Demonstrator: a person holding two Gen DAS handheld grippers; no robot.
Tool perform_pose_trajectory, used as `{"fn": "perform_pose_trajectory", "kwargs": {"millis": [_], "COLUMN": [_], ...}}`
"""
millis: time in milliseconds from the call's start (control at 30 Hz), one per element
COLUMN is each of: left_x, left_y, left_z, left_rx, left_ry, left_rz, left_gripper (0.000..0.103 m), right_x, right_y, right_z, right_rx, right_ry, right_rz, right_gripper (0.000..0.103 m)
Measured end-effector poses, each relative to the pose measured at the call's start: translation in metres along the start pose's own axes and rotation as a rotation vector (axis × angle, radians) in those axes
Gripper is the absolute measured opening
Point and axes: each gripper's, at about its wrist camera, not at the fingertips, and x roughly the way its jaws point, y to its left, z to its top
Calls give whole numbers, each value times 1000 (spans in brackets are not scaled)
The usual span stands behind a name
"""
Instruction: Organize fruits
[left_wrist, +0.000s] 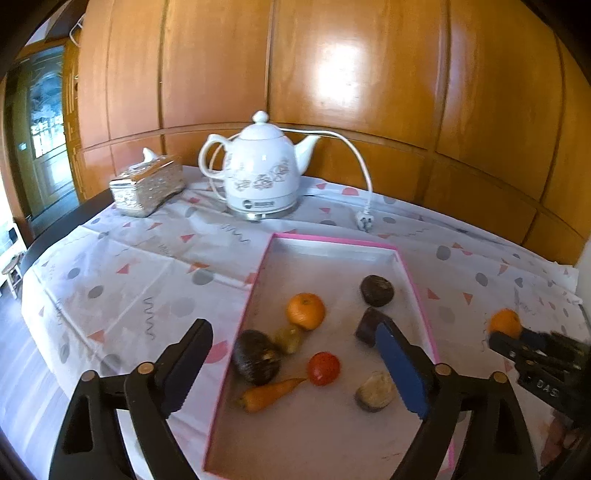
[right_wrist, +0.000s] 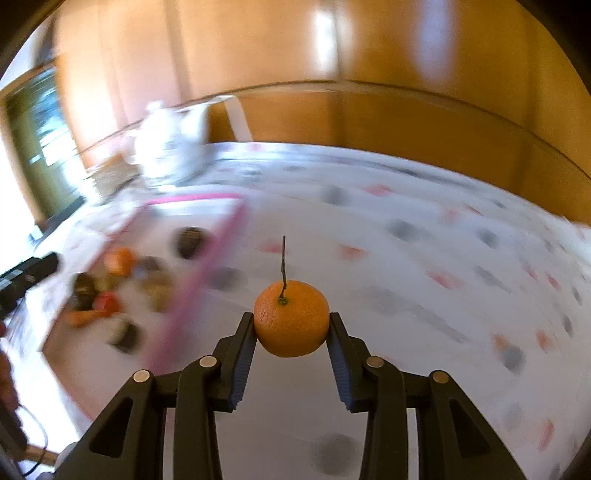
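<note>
A pink-rimmed tray (left_wrist: 334, 240) lies on the patterned cloth. It holds an orange (left_wrist: 306, 310), a red tomato (left_wrist: 324, 368), a carrot (left_wrist: 269, 395), a dark round fruit (left_wrist: 376, 290), a big dark fruit (left_wrist: 255, 356), a small yellow-green fruit (left_wrist: 289, 338), a dark purple piece (left_wrist: 367, 325) and a pale brown fruit (left_wrist: 375, 391). My left gripper (left_wrist: 293, 330) hovers open above these with nothing between its fingers. My right gripper (right_wrist: 291, 322) is shut on a stemmed orange (right_wrist: 291, 314), held above the cloth right of the tray (right_wrist: 229, 236). In the left wrist view, this held orange (left_wrist: 505, 322) shows at the far right.
A white electric kettle (left_wrist: 260, 170) with its cord and plug (left_wrist: 364, 221) stands behind the tray. A shiny tissue box (left_wrist: 147, 184) sits to its left. Wooden wall panels (left_wrist: 332, 74) back the table. The table's dark edge (left_wrist: 55, 229) runs along the left.
</note>
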Motion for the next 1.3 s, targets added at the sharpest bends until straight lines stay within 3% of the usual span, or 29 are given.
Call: {"fn": "perform_pose_trajectory", "kwargs": {"millis": [200,467,533,633,867,1100,1300], "left_x": [-9,-14,-14,-14,-20,-27,-35], "left_y": [21,37,38,38,36,28,19], "left_z": [-3,-4,-4,-4,-7,-11,-17], "left_rx": [-39,-65,-68,-69,-68,-71,-63], "left_ry": [-1,0,5,8,-3,-3,-12], "left_rz": [36,71,81,87,75,73,73], "left_gripper": [95,103,103,103,103,103,103], "right_x": [19,69,76,77,47,8,-10], "right_y": [71,124,128,133,122,104,90], "right_z": [31,50,48,47,42,18,-5], "right_rx": [-127,-179,-176,-167,-128,-95,-19], "right_ry": [8,88,98,92,19,-59,-70], "right_rz": [131,151,147,166,148,8,-40], "right_gripper": [39,40,43,58,58,59,59]}}
